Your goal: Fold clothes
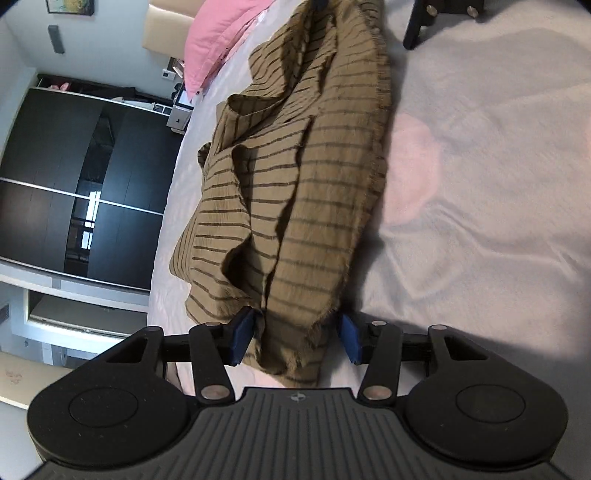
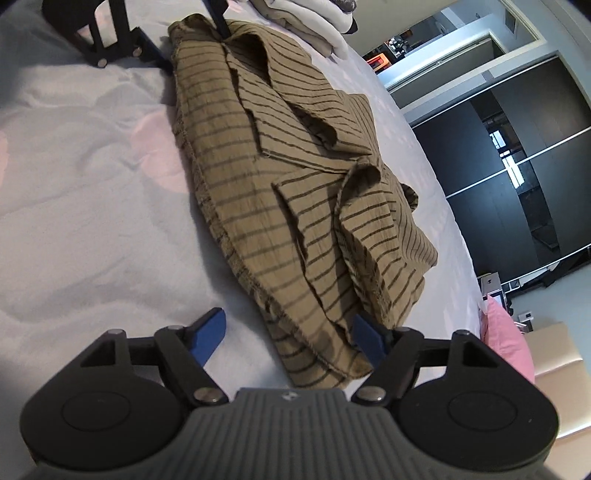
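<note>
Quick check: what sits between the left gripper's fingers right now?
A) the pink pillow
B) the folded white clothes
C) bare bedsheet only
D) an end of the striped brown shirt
D: the shirt runs down into the open gap of the left gripper, between its blue fingers.

My view takes in a bed (image 1: pixel 480 155) under a pale sheet with faint pink patches, wrinkled, lit evenly with soft shadows. Beside it stands a dark wardrobe (image 1: pixel 55 177) with glossy sliding doors and silver rails, reflecting a bright window; a pink pillow (image 1: pixel 214 40) leans on a beige headboard (image 1: pixel 166 33). White walls, a framed picture (image 1: pixel 70 5) high up, an open doorway (image 2: pixel 443 55) to a further room.
</note>
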Motion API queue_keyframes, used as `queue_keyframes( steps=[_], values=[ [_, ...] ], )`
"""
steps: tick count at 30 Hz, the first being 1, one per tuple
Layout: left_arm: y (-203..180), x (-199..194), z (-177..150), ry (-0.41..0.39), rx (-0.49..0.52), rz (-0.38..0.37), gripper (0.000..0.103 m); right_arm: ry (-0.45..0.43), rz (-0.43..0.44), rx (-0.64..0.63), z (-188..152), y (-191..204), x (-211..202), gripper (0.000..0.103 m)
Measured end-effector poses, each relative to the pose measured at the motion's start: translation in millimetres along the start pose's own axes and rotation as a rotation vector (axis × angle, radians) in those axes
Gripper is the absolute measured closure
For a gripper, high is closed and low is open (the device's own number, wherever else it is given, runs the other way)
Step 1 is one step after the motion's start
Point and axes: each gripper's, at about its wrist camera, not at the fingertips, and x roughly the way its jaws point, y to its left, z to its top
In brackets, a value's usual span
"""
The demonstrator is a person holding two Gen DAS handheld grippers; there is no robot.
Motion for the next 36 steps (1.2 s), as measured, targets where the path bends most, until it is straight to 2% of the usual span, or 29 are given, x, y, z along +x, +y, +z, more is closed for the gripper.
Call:
queue_keyframes(
  steps=[2, 4, 6, 10, 11, 12, 13, 14, 16, 17, 19, 22, 28, 36],
  values=[
    [1.8, 4.3, 2.5, -0.001, -0.012, 0.012, 0.056, -0.004, -0.011, -0.013, 4.0, 0.7, 4.5, 0.034],
    [0.9, 7.1, 4.2, -0.007, -0.005, 0.030, 0.056, -0.005, -0.032, -0.056, 7.9, 4.4, 8.2, 0.051],
    [-2.2, 7.9, 4.3, -0.020, 0.016, 0.047, 0.057, 0.005, -0.045, -0.096, 11.7, 8.3, 12.7, 0.059],
    [-5.6, 8.3, 1.3, -0.054, 0.052, 0.067, 0.059, 0.000, -0.092, -0.201, 9.6, 18.6, 15.8, 0.062],
    [-5.2, 8.6, 1.3, -0.053, 0.051, 0.054, 0.067, -0.004, -0.105, -0.228, 7.9, 21.1, 15.7, 0.062],
    [-4.9, 8.9, 1.3, -0.052, 0.050, 0.040, 0.075, -0.008, -0.119, -0.255, 6.3, 23.6, 15.5, 0.067],
    [-4.7, 9.0, 2.6, -0.046, 0.052, 0.025, 0.081, 0.001, -0.122, -0.262, 5.6, 24.2, 15.9, 0.082],
    [-3.7, 8.8, 4.7, -0.040, 0.048, 0.011, 0.088, 0.014, -0.120, -0.255, 5.6, 23.3, 16.4, 0.090],
    [2.6, 7.9, 8.9, -0.032, 0.017, -0.013, 0.095, 0.025, -0.127, -0.222, 7.9, 18.3, 15.2, 0.095],
    [7.7, 7.1, 10.8, -0.029, -0.009, -0.024, 0.099, 0.027, -0.129, -0.208, 10.2, 15.1, 13.3, 0.096],
    [21.4, 4.2, 13.4, -0.021, -0.072, -0.052, 0.099, 0.031, -0.130, -0.177, 15.6, 7.9, 8.5, 0.097],
    [35.7, -4.2, 14.9, -0.016, -0.099, -0.074, 0.100, 0.035, -0.127, -0.132, 23.6, -2.9, -0.3, 0.098],
    [57.5, -29.9, 14.1, -0.011, -0.116, -0.111, 0.101, 0.021, -0.121, -0.088, 34.5, -18.1, -29.5, 0.098],
    [65.5, -93.2, 0.9, -0.068, -0.116, -0.135, 0.101, 0.019, -0.025, -0.007, 42.6, -23.0, -101.4, 0.098]
  ],
)
